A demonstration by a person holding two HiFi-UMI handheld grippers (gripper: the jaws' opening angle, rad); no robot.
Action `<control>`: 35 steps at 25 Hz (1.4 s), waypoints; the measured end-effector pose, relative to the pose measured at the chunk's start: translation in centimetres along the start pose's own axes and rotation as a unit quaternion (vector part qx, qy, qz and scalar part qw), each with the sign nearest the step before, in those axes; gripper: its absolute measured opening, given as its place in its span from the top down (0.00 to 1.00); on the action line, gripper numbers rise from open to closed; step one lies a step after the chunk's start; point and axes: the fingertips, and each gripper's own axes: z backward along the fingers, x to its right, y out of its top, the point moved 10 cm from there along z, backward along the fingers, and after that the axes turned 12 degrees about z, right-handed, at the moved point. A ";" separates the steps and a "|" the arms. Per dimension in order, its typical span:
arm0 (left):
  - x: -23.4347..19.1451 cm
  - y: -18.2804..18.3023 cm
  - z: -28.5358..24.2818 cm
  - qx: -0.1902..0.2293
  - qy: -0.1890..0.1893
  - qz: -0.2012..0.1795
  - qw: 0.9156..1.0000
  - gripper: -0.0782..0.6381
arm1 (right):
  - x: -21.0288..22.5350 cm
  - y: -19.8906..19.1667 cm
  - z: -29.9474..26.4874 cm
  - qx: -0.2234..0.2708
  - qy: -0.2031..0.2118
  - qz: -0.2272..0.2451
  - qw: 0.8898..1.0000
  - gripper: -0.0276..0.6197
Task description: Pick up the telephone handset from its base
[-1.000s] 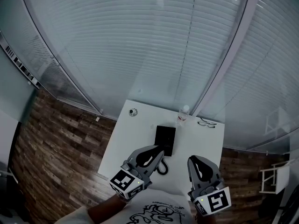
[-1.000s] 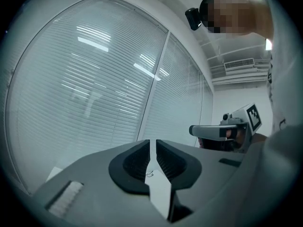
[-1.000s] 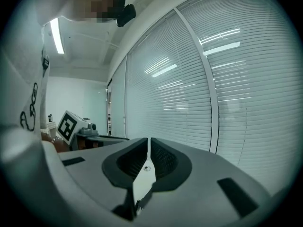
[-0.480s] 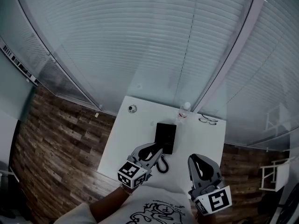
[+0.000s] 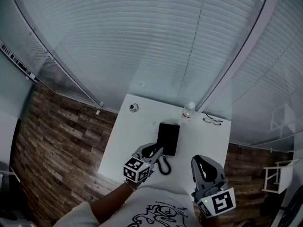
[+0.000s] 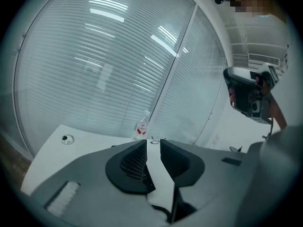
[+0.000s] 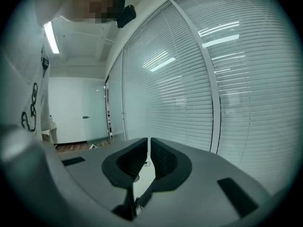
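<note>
- Your right gripper [image 5: 198, 162] hangs nearest to you, in about the same spot as a second ago. Its jaws are only a thin crack apart and hold nothing.
- Your left gripper [image 5: 157, 151] is the one that changed. It has dropped low over the white worktop [image 5: 122, 141] and slid in toward the phone.
- Its jaws have just been opening. They now stand a little apart, and only bare worktop shows between them.
- Just past its jaws lies the curly cord [image 5: 164, 166].
- Behind that sits the black telephone [image 5: 168, 138] in the middle of the worktop. The handset looks to be still on its base, though it is too dark to tell the two apart.
- So I think you are lined up to reach in, but nothing is gripped yet.
- Farther back stand a bottle [image 5: 189, 109], a pair of glasses [image 5: 211, 121] and a small round thing [image 5: 134, 108], all well clear.
</note>
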 end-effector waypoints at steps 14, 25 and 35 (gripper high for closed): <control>-6.0 -2.1 -4.9 -0.038 0.036 0.034 0.998 0.78 | 0.8 -0.4 -1.3 -0.017 0.008 -0.005 1.000 0.93; -10.8 -4.2 -8.3 -0.085 0.052 0.072 0.992 0.75 | 1.4 -0.9 -2.4 -0.031 0.011 -0.010 0.999 0.93; -13.1 -6.0 -10.5 -0.114 0.015 0.123 0.986 0.66 | 1.7 -1.5 -3.4 -0.042 0.014 -0.015 0.999 0.93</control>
